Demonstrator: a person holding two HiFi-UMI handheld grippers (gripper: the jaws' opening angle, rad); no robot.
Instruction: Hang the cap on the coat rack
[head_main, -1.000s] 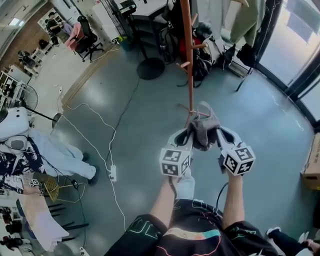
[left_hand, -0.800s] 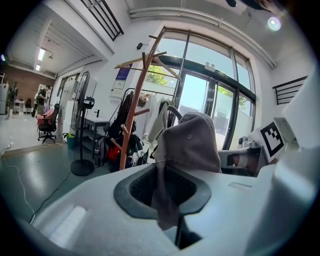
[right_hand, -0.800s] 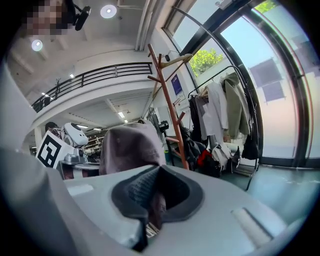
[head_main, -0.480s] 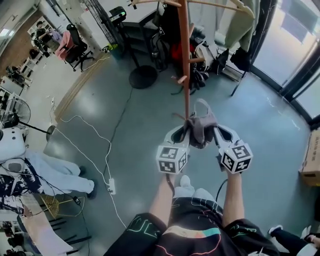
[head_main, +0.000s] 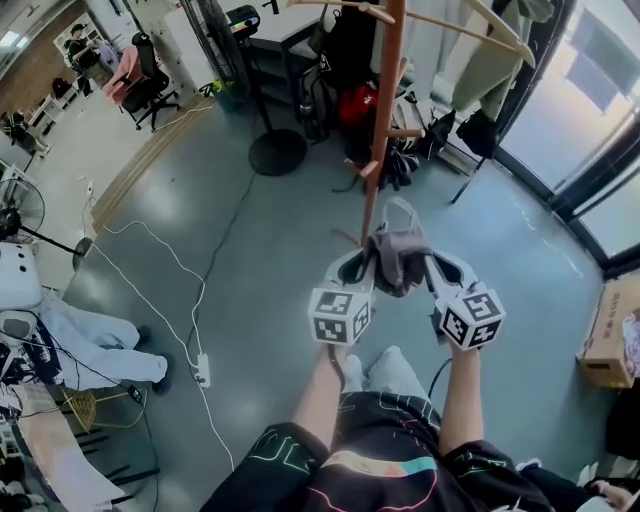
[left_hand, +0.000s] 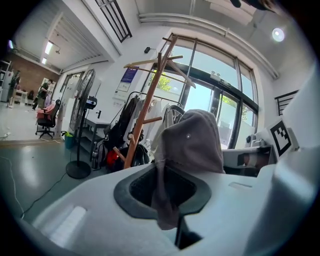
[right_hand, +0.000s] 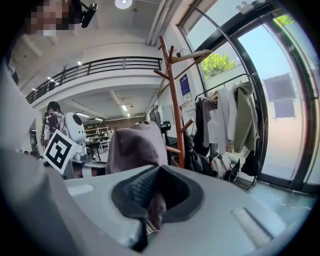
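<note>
Since the earlier frame, both grippers and their load have been carried nearer the coat rack (head_main: 385, 110). Its pole now stands taller in the head view, and the upper pegs have come into sight.

**Jaws**
- The left gripper (head_main: 364, 266) has its jaws drawn nearly together on a fold of the cap (head_main: 398, 255). In the left gripper view the grey cloth hangs down through the pads.
- The right gripper (head_main: 433, 264) pinches the opposite edge in the same way, its jaws narrow on the fabric.

**Position of the cap**
- It is stretched between the two sets of jaws.
- Its crown rises just ahead of and above them, clear of the floor.
- It is not yet touching the rack.

**Position of the rack**
- The pole stands ahead of the jaws, a little toward the left gripper's side.
- The lower pegs are near jaw level and the long upper arms are well above.
- Bags (head_main: 355, 105) crowd its foot.

**Assessment**
- The two-sided hold appears intended to keep the cap spread, so that the opening can be lowered over a peg instead of collapsing.
- The work is in the approach stage and hanging has not begun.
- The next move will probably call for a lift toward a free peg.
- Neighbouring pegs could snag the cloth.
</note>
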